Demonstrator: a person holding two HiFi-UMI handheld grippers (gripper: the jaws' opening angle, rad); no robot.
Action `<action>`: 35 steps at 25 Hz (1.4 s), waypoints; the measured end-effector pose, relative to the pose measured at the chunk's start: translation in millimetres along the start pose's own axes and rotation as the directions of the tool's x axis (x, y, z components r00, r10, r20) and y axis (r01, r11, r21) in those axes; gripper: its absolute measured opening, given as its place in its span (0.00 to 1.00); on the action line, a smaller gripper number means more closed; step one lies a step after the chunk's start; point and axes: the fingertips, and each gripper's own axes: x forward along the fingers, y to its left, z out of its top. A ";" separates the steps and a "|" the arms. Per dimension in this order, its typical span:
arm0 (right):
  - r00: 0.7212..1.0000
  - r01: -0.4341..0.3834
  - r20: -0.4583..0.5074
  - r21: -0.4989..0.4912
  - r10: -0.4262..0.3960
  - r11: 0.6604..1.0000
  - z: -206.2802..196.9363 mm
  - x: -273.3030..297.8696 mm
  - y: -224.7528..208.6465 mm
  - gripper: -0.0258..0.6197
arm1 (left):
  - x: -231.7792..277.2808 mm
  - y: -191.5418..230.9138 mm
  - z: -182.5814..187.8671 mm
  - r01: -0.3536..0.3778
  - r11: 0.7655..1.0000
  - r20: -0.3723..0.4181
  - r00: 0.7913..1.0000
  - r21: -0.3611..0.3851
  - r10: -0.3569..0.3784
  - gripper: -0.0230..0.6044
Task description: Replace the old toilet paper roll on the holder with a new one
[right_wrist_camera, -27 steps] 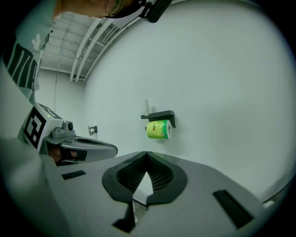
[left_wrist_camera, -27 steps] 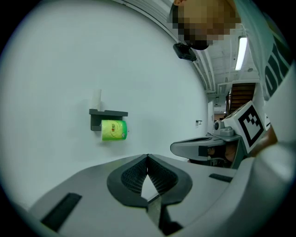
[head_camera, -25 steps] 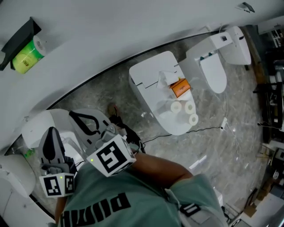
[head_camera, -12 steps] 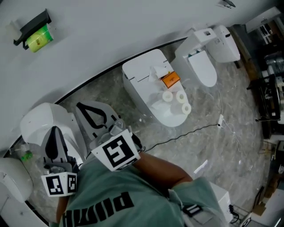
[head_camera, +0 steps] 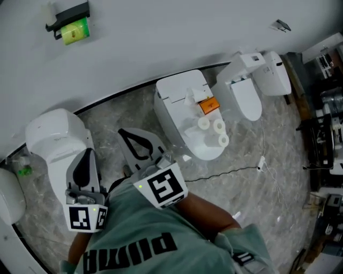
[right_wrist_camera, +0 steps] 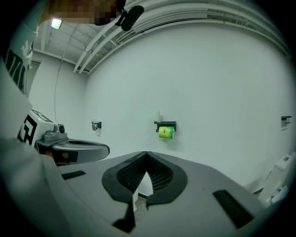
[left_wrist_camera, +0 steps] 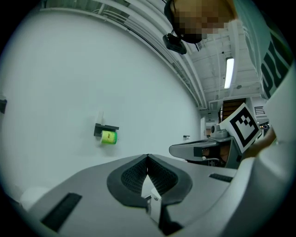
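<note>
A green roll (head_camera: 75,31) hangs on the black wall holder (head_camera: 65,13), high on the white wall and well apart from both grippers. Whether it is the old roll or its replacement cannot be settled here. Three white rolls (head_camera: 213,131) lie beside an orange box (head_camera: 209,106) on the closed toilet lid (head_camera: 177,93) below.

Handling, by judgement: a paper roll is light, soft and easily crushed (its hollow core is the stiffest part). It is best taken with gentle pressure across its flat ends, or across the wound paper near mid-length.

The left gripper (left_wrist_camera: 147,157) and right gripper (right_wrist_camera: 146,153) both face the wall, jaws together with nothing between them.
</note>
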 end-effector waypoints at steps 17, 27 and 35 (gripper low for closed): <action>0.994 -0.109 -0.009 -0.036 0.109 0.993 -26.0 -107.0 -73.6 0.05 | 31.5 -129.0 -22.0 -0.106 0.993 -0.091 0.990 0.044 0.110 0.04; 0.967 -0.255 -0.028 -0.007 0.255 0.967 -55.8 -139.9 -93.4 0.05 | 25.7 -170.4 -55.4 -0.281 0.960 -0.141 0.950 0.018 0.280 0.04; 0.948 -0.295 -0.120 0.007 0.294 0.955 -94.6 -150.1 -98.3 0.05 | 29.3 -174.3 -91.0 -0.359 0.933 -0.185 0.919 -0.024 0.348 0.04</action>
